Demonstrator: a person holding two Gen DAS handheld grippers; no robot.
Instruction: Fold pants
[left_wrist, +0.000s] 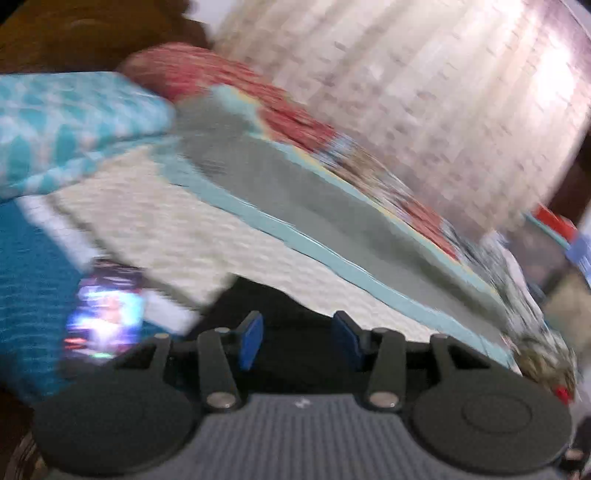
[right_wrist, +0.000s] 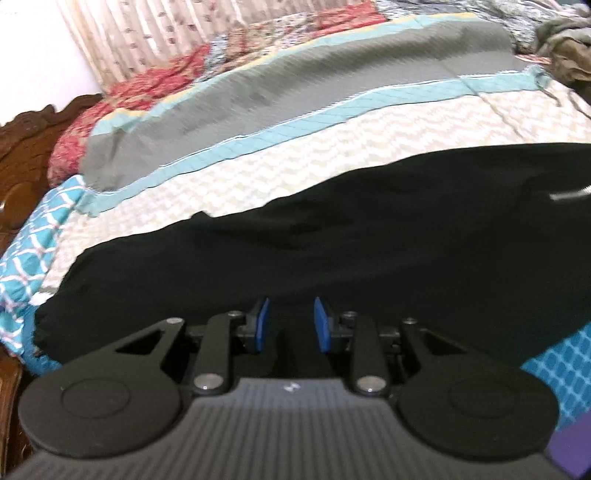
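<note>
- Right wrist view: right gripper (right_wrist: 288, 325) hung over black pants (right_wrist: 332, 240), blue pads apart, gripping nothing.
- Left gripper (left_wrist: 298, 338) gaped too, above the bedspread (left_wrist: 207, 236); view blurred.

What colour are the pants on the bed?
Black. The pants show best in the right wrist view, spread across the bed.
</note>
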